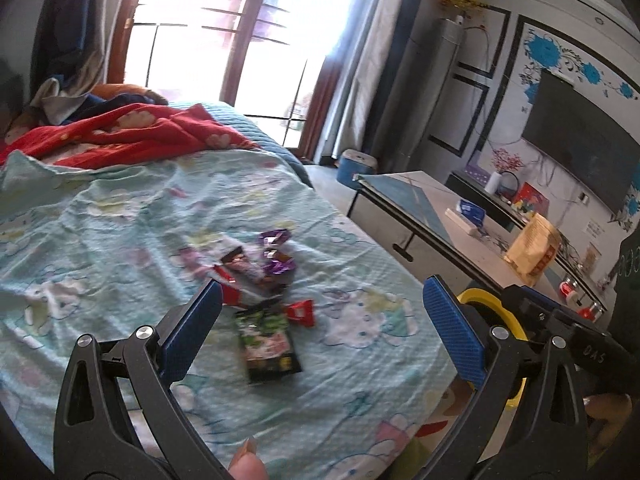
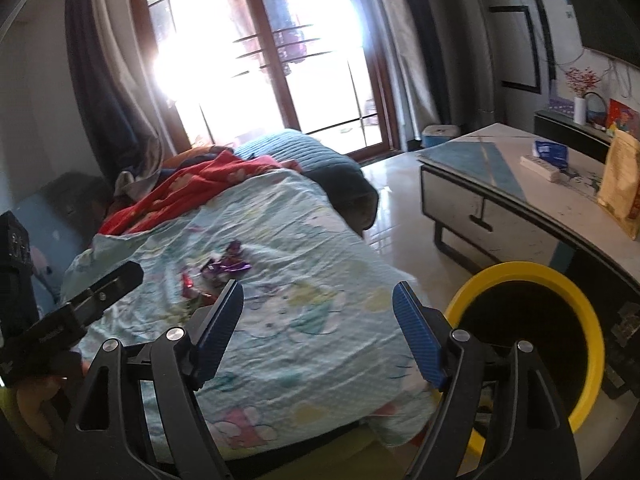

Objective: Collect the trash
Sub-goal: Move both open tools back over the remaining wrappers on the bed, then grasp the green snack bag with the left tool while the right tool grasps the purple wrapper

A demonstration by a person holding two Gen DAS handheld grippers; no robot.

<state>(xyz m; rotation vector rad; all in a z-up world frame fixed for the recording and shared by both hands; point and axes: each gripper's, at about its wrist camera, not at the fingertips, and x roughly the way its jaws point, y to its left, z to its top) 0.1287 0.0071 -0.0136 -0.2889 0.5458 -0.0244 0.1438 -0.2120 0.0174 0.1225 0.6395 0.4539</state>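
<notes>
On bed sheet (image 1: 120,216): wrappers (image 1: 260,268); window (image 1: 240,32) behind.

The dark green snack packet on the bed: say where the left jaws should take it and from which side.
Judging by its pose, grip the dark green snack packet across its near short edge, coming down from above and in front with the left gripper. It lies flat on the soft bedsheet, closest of the wrappers, so a pinch of that edge should lift it alone.

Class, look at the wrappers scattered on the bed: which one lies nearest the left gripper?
The dark green-printed packet, the largest and flattest, lies closest to the left gripper; the red and purple wrappers sit beyond it.
</notes>
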